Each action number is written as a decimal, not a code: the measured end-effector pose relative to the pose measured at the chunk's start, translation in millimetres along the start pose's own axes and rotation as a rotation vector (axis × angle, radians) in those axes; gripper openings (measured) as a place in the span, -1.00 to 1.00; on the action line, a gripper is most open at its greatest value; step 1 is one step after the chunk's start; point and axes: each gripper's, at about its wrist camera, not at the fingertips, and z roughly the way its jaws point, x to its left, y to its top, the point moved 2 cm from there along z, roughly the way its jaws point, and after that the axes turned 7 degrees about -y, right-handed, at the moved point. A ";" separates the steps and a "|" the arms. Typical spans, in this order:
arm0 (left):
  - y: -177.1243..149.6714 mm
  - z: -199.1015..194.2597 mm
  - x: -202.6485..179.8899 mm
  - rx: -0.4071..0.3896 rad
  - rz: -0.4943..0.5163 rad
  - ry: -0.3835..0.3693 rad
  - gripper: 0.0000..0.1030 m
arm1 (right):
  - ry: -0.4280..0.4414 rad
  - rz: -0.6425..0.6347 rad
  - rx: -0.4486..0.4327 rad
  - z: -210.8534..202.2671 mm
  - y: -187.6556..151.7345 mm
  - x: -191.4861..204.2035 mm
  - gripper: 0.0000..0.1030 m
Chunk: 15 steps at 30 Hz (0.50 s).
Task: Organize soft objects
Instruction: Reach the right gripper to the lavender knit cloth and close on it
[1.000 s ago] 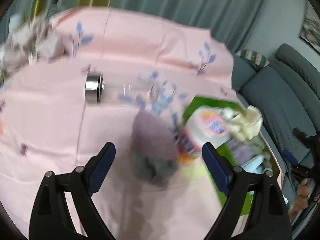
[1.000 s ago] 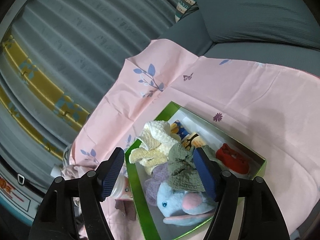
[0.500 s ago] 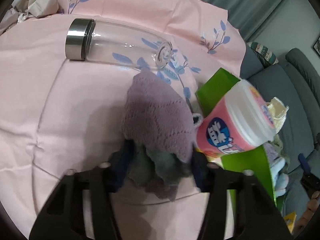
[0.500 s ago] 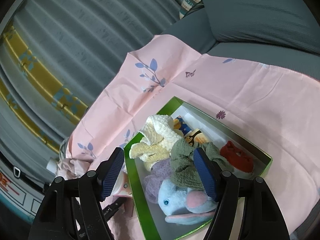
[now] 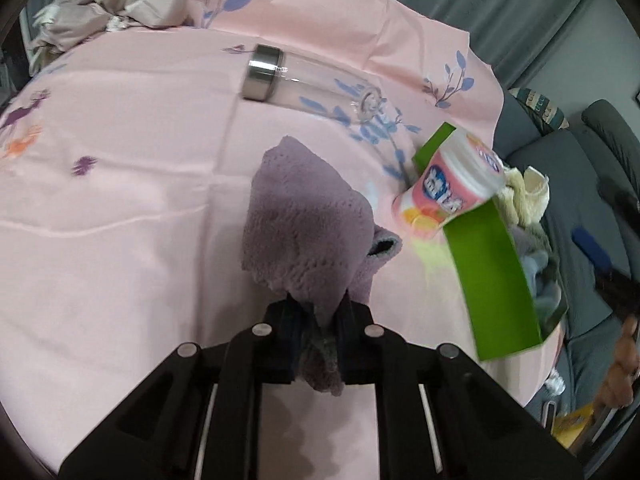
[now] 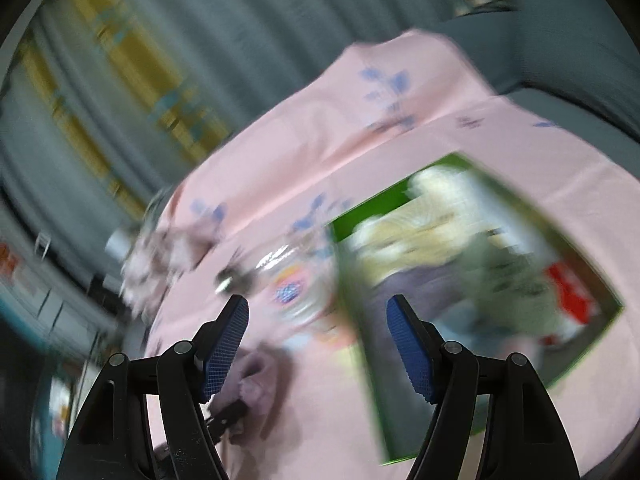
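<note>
- Purple cloth lies on the pink sheet, directly ahead of the left tongs; its near corner runs down between the pads.
- Left tongs: jaws have just been closing and now stand narrow, pinched on the near end of the cloth; a grey-green underside of the fabric bunches out below the pads.
- The far part of the cloth spreads flat on the sheet; one folded corner points toward the pink tub.
- The tub lies tilted against the corner of the green box, just right of the cloth, not touching it.
- A glass bottle with a steel cap lies on its side beyond the cloth, apart from it.
- The box holds a cream towel and blue-grey soft items; its far side is cut off in the left view.
- Right tongs: jaws wide, nothing between the blue pads, held above the sheet beside the box.
- Right view is heavily motion-blurred: cream, grey-green and red shapes in the box cannot be made out.
- Low left in the right view, a purple lump with a black part under it looks like the cloth in the left tongs; too smeared to confirm.
- Crumpled beige fabric at the far left of the sheet.
- A hand shows at the right edge of the left view, partly cut off.
</note>
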 end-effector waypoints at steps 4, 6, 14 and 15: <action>-18.8 -4.3 16.2 0.025 -0.014 0.030 -0.76 | 0.114 -0.139 0.175 37.7 -26.8 53.4 0.42; -21.2 1.5 24.3 0.040 -0.039 0.024 -0.75 | 0.118 -0.201 0.252 62.0 -44.6 76.2 0.42; -26.8 5.3 39.0 0.042 -0.073 -0.008 -0.71 | 0.017 -0.278 0.441 138.3 -95.0 97.1 0.42; -26.7 5.4 40.9 0.043 -0.083 -0.021 -0.71 | 0.014 -0.264 0.457 143.9 -97.4 94.6 0.42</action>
